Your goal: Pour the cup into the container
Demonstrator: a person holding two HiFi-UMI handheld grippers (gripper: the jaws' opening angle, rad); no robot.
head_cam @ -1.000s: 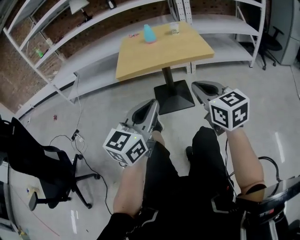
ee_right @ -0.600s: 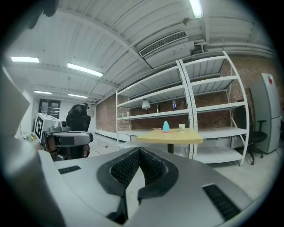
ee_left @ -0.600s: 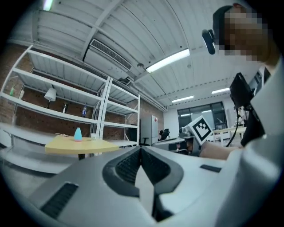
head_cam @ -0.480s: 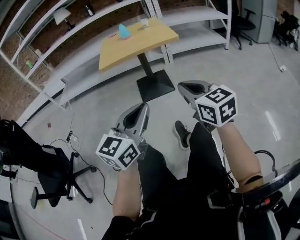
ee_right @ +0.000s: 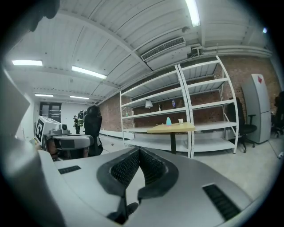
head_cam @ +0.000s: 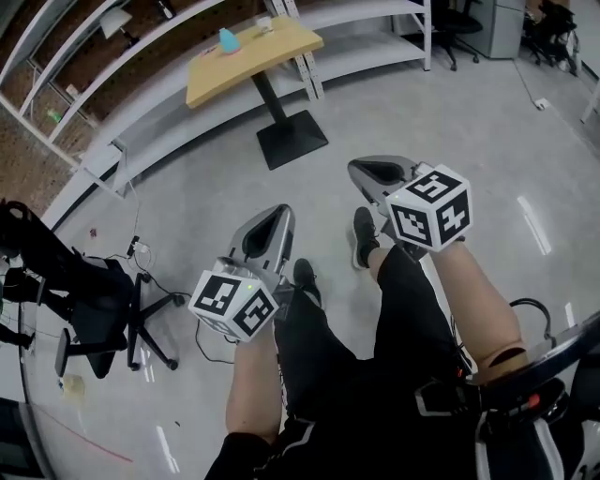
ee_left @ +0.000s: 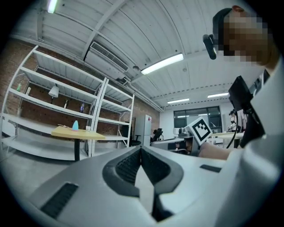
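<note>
Held the left gripper (ee_left: 141,153) clenched, ribbed black pads pressed together on nothing. Held the right gripper (ee_right: 139,153) likewise, jaws together and empty. Showed smooth grey moulded shells, each ending in a white cube with black square markers. Left the small white cup (head_cam: 266,25) and the teal, cone-shaped container (head_cam: 228,39) well apart from both grippers, near each other on a pale square wooden table (head_cam: 253,61) with a black post, over glossy grey floor (head_cam: 450,103), beside white metal shelves (head_cam: 375,52).
</note>
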